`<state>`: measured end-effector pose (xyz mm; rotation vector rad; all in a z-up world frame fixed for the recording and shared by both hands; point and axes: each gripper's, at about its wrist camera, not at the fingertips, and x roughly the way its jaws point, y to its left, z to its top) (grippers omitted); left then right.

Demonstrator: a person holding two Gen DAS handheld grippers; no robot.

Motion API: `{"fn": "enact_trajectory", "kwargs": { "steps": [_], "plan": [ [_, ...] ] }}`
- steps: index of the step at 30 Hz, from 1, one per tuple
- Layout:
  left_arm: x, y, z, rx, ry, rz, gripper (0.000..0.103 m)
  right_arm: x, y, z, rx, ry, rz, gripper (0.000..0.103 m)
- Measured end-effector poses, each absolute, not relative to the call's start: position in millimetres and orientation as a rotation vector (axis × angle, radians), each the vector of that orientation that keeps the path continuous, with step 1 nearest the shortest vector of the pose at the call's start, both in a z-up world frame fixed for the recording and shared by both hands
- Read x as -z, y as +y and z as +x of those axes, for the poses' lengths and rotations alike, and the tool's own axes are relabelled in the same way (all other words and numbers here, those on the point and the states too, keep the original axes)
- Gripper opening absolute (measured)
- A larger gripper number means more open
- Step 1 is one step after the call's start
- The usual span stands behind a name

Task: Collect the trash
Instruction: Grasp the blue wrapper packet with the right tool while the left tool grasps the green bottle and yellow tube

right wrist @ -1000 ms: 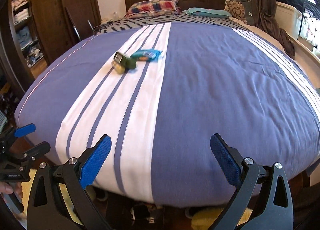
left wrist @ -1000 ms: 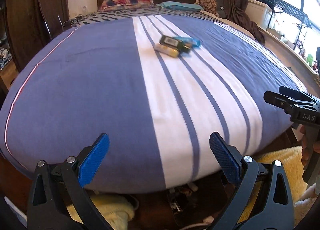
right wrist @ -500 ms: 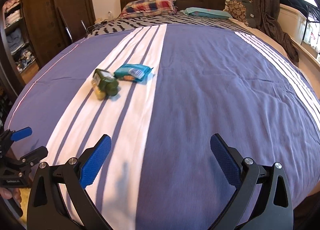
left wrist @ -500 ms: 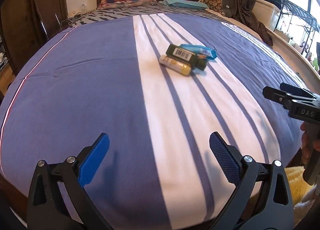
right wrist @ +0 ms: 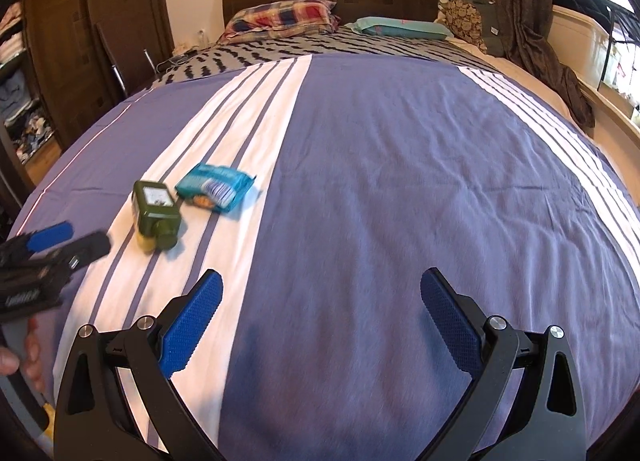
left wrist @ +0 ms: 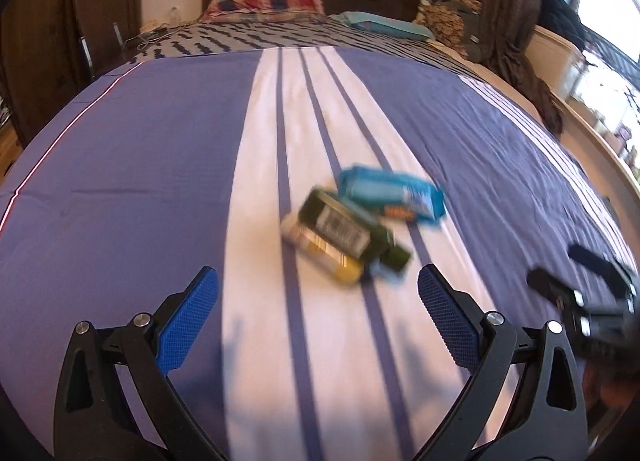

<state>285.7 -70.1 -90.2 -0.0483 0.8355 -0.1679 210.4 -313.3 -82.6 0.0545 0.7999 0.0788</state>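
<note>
Trash lay together on the white stripe of the bed cover [right wrist: 400,181]: a green bottle [right wrist: 155,209] resting against a yellowish bottle [left wrist: 320,251], with a blue wrapper [right wrist: 214,187] just beside them. The left gripper [left wrist: 316,311] hovered near the bottles with its jaws spread wide and holding nothing. The right gripper [right wrist: 320,311], off to the right over the purple part of the cover, was likewise wide open and empty.
</note>
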Motion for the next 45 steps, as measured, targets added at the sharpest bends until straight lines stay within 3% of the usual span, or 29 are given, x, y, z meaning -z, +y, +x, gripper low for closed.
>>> {"fn": "enact_trajectory", "kwargs": {
  "steps": [13, 20, 32, 37, 40, 42, 45],
  "plan": [
    [127.4, -81.8, 348.4, 0.07, 0.976, -0.194, 0.078, 79.5, -327.6, 243.4, -0.088, 0.781, 0.051, 0.099],
    [134.3, -97.7, 349.9, 0.079, 0.984, -0.13, 0.044, 78.5, -328.4, 256.5, -0.081, 0.771, 0.049, 0.099],
    [133.5, -69.0, 335.7, 0.165, 0.944, -0.001, 0.044, 92.1, -273.0, 297.4, -0.195, 0.814, 0.021, 0.098],
    [132.5, -44.2, 330.1, 0.158, 0.932, 0.0, 0.044, 97.3, -237.7, 321.2, -0.249, 0.844, -0.009, 0.08],
    [131.5, -33.9, 324.7, 0.17, 0.929, -0.013, 0.044, 103.5, -221.7, 328.6, -0.266, 0.873, -0.034, 0.064],
    [131.3, -30.2, 322.0, 0.181, 0.928, -0.02, 0.044, 107.3, -212.4, 328.2, -0.273, 0.891, -0.067, 0.047],
    [131.1, -30.1, 315.7, 0.187, 0.924, -0.011, 0.044, 107.3, -206.8, 323.1, -0.252, 0.889, -0.097, 0.039]
  ]
}}
